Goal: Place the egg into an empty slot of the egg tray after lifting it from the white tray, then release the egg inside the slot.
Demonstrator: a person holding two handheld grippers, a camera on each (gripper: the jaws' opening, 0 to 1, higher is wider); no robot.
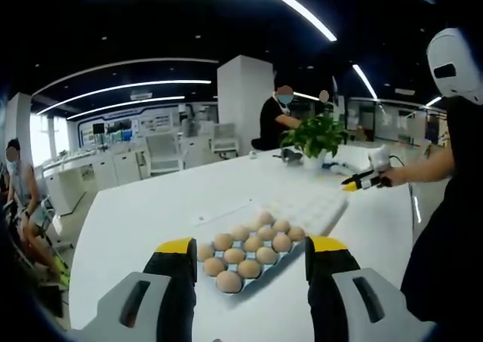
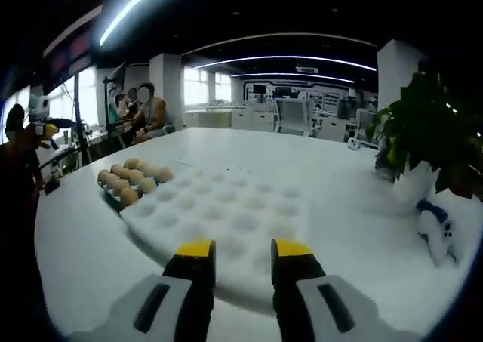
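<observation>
Yellow-tipped jaws of the left gripper (image 1: pixel 250 251) rise at the bottom of the left gripper view, spread wide w/ nothing between them, hanging just above the counter (image 1: pixel 143 221) at the near end of the trays. Right gripper (image 2: pixel 243 249) in the right gripper view likewise: jaws apart, empty, poised over the near edge of the white tray (image 2: pixel 226 214).

Largest first: the white counter runs across both views, w/ an open office of desks, chairs and ceiling light strips behind. On it two trays sit end to end and touching. The white tray is a grid of dimples; whether any holds an egg can't be told, too pale. The egg tray (image 1: pixel 249 278), nearest the left gripper, carries brown eggs (image 1: pixel 249 244) in rows, approx. a dozen, w/ one egg (image 1: pixel 229 281) alone in the front row and free slots beside it. In the right gripper view the same eggs (image 2: pixel 132 177) lie at the far left end, beyond the white tray.

Around: a potted plant (image 2: pixel 423 138) stands near the counter's edge, well apart from the trays and clear of both grippers; a small white-and-blue object (image 2: pixel 434 229) lies by it. Seated people (image 1: pixel 278 119) are at the far side. Nothing sits between either gripper and the trays.
</observation>
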